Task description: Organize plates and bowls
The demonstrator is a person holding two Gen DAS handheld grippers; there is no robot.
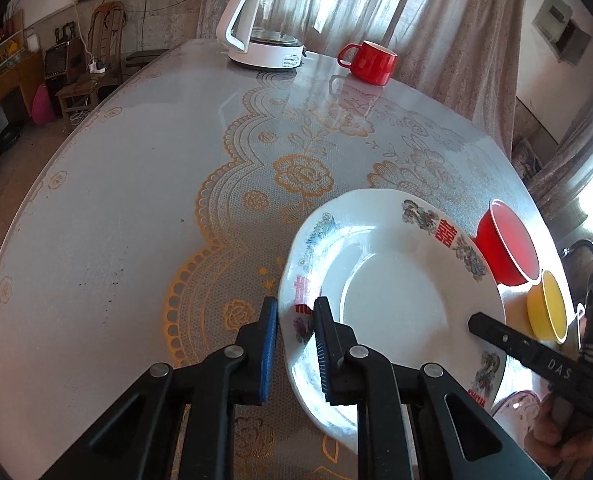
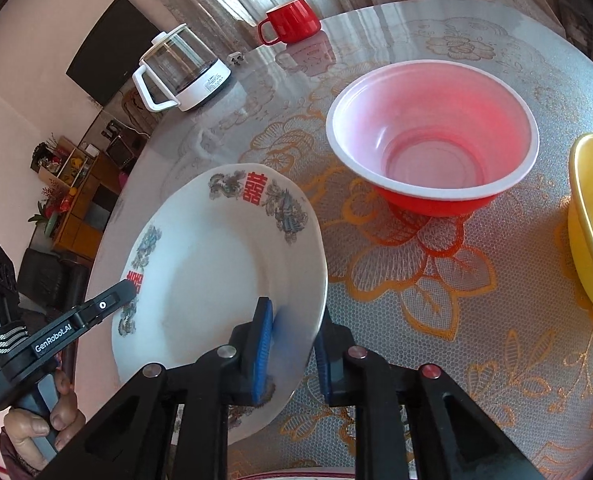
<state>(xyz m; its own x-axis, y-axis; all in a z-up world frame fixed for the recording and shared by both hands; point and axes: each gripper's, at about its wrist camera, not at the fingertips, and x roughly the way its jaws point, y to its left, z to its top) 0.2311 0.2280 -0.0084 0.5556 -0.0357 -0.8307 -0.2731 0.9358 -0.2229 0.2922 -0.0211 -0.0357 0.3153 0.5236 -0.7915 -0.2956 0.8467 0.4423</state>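
Holding the white plate (image 1: 396, 280) from both sides, you have it tilted above the table (image 1: 116, 220), clear of the lace cloth. Your left gripper (image 1: 295, 344) straddles the plate's rim, one blue-padded finger under it and the other on its upper face, next to a red double-happiness mark; the fingers stand narrow and appear to clamp the rim. Your right gripper (image 2: 292, 354) does the same on the opposite rim (image 2: 318, 280), with one finger on the plate's face and the other behind its edge, pinched close on it.

Just beyond the plate, toward the table's right edge, a red bowl (image 2: 432, 136) with a white rim stands upright on the cloth. A yellow bowl (image 2: 592, 220) sits beside it, nearer that edge, only partly in view. At the far edge of the table a red mug (image 1: 368, 62) stands near a glass kettle (image 1: 270, 24) on a white base, the two well apart from the bowls.
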